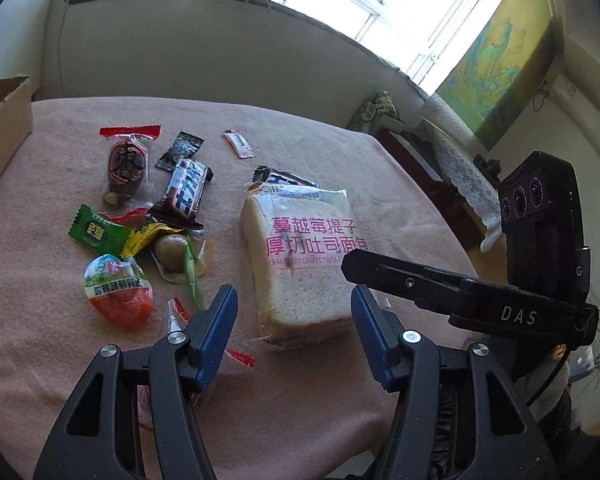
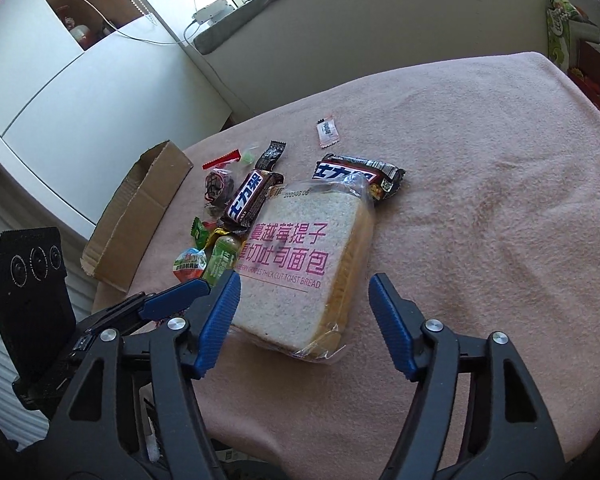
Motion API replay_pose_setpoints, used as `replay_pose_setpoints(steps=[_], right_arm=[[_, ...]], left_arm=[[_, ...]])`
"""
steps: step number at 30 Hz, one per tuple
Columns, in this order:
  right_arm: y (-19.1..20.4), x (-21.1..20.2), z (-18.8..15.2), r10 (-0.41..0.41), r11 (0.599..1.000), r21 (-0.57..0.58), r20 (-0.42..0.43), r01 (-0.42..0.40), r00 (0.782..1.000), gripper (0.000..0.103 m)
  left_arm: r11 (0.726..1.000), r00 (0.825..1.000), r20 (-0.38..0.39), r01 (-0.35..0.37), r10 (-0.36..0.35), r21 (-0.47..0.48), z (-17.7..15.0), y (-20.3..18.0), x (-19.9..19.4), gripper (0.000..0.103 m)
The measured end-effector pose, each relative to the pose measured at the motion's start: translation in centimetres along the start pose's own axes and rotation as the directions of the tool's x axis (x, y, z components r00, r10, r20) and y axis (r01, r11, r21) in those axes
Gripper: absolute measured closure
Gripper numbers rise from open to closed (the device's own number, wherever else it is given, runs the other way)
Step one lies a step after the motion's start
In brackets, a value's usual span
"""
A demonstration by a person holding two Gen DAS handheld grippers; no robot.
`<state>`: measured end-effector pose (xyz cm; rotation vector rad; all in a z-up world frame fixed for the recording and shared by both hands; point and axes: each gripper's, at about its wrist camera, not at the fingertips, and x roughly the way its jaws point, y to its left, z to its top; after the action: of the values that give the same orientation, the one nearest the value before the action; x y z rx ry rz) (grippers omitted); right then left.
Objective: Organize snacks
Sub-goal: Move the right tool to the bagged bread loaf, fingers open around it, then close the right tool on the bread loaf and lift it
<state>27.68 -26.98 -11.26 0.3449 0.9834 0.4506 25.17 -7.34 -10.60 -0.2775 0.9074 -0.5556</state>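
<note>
Left to right. A cardboard box (image 2: pixel 140 208) stood open at the left edge of the table, its flaps raised, on the pink cloth (image 2: pixel 480 200) that covered the whole top. Just beside the box lay the cluster of small snacks: a red-topped clear packet (image 1: pixel 126 168), a green candy (image 1: pixel 96 232), an egg-shaped pack (image 1: pixel 118 290), a yellow wrapper (image 1: pixel 144 236) and a dark chocolate bar (image 1: pixel 188 190), several of them touching or overlapping. A small white sachet (image 1: pixel 239 143) lay apart, nearer the far edge.

At centre the bagged toast loaf (image 2: pixel 304 272) lay flat, its far end resting on a second chocolate bar (image 2: pixel 360 174). The left gripper (image 1: pixel 294 312) was partly open, with nothing pressed between its blue pads; it hung above the loaf's near left corner. The right gripper (image 2: pixel 304 304) was likewise partly open and empty, its gap framing the loaf's near end, its left pad close to the bag; contact cannot be told.

Right of the loaf the cloth lay bare to the table's right and near edges. Beyond the far edge stood a pale wall under sunlit windows, white cabinets behind the box, and a landscape painting (image 1: pixel 504 64) at far right.
</note>
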Motion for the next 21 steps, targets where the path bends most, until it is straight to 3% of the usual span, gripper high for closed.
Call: replay_pose_setpoints(steps=[10,14,21], right_arm=[[-2.3,1.8,0.7,0.096,0.991,0.105,-0.074,-0.088,0.993,0.044],[-2.7,2.2,0.9,0.119,0.987,0.120,-0.103,-0.107,0.988,0.046],[-2.9,2.8,1.3,0.141,0.985,0.123,-0.133,-0.125,0.981,0.048]], left_arm=[[0.999,0.997,-0.063,0.040,-0.041,-0.007,0.6,0.5,1.5,0.046],[1.000,0.997,-0.077,0.017,-0.016,0.014,0.7,0.3,2.2,0.042],[0.998,0.994,-0.099,0.040,-0.036,0.038,1.1,-0.3,3.4,0.031]])
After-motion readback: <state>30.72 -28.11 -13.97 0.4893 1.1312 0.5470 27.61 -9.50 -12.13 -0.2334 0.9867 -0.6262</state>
